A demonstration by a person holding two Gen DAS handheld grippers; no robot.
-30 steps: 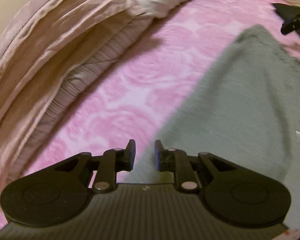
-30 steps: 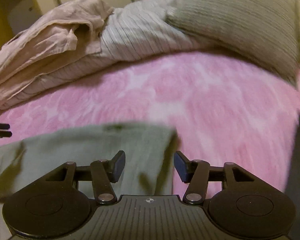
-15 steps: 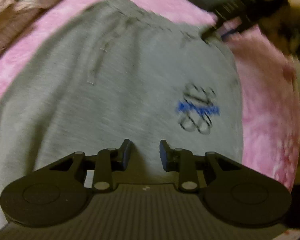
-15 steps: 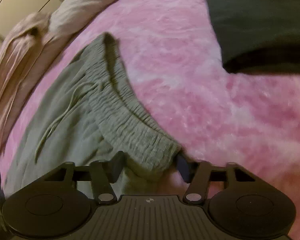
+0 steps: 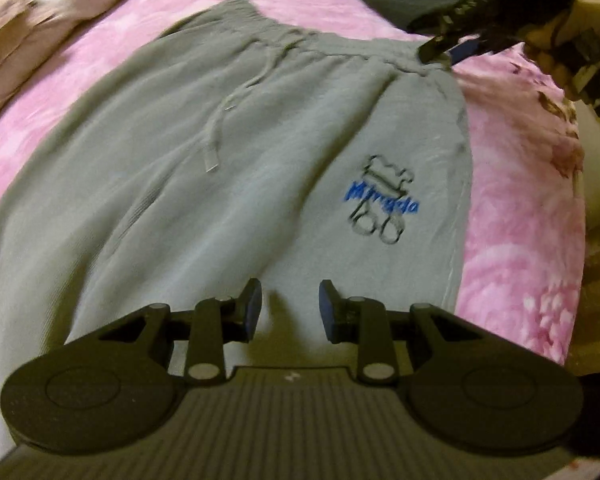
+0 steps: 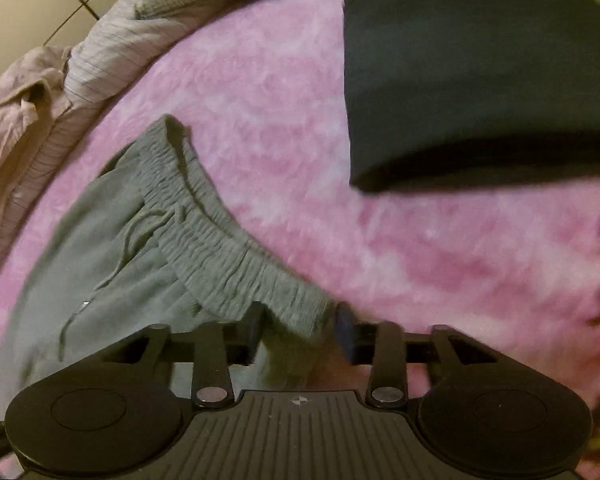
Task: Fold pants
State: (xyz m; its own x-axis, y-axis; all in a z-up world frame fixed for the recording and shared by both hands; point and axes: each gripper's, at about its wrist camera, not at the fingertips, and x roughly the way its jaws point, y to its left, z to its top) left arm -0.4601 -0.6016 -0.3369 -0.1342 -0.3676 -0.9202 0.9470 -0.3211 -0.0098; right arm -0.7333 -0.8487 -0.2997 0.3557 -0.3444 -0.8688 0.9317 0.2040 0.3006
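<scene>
Lower legs of the grey pants (image 5: pixel 228 184) cut off by the near frame edge; blue chest-style lettering (image 5: pixel 382 200) too blurred to read. Spread flat on the pink blanket (image 5: pixel 516 208), waistband far. Folded black garment (image 6: pixel 472 84) beyond, rumpled bedding (image 6: pixel 60 92) far left. Left gripper (image 5: pixel 290 306) parted over the cloth, pinching nothing. Right gripper (image 6: pixel 300 330) just reopening slightly, waistband corner (image 6: pixel 296 304) between spread jaws; contact unclear.

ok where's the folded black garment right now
In the right wrist view the folded black garment lies on the pink blanket at upper right, apart from the grey sweatpants, beyond their waistband.
</scene>
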